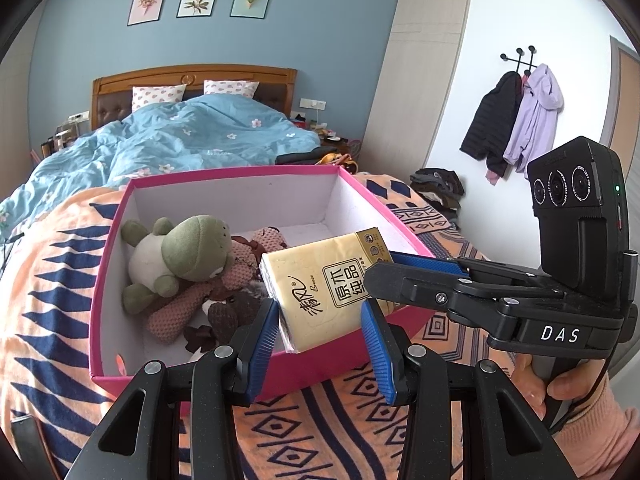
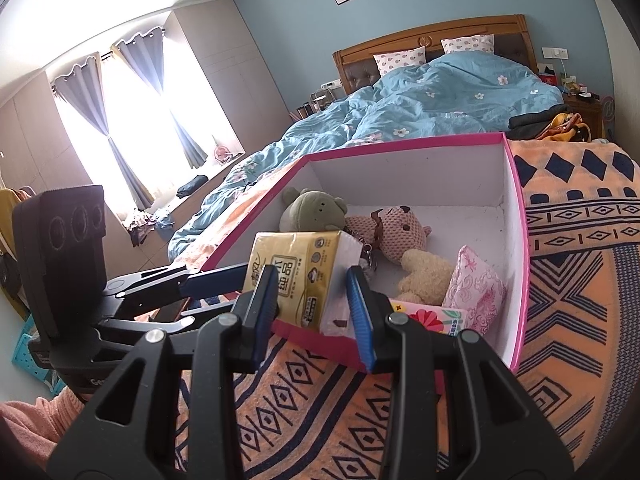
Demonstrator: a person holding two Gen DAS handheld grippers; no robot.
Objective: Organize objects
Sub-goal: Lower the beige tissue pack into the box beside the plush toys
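Note:
A yellow tissue pack hangs tilted over the near rim of a pink box that stands on the bed. My left gripper is shut on one end of the pack. My right gripper is shut on the other end. Inside the box lie a green frog plush, a pink knitted bear, a cream plush, a brown plush, a pink patterned pouch and a floral packet.
The box rests on an orange and navy patterned blanket. Beyond it a blue duvet covers the bed up to a wooden headboard. Folded dark clothes lie at the bed's right edge. Coats hang on the right wall.

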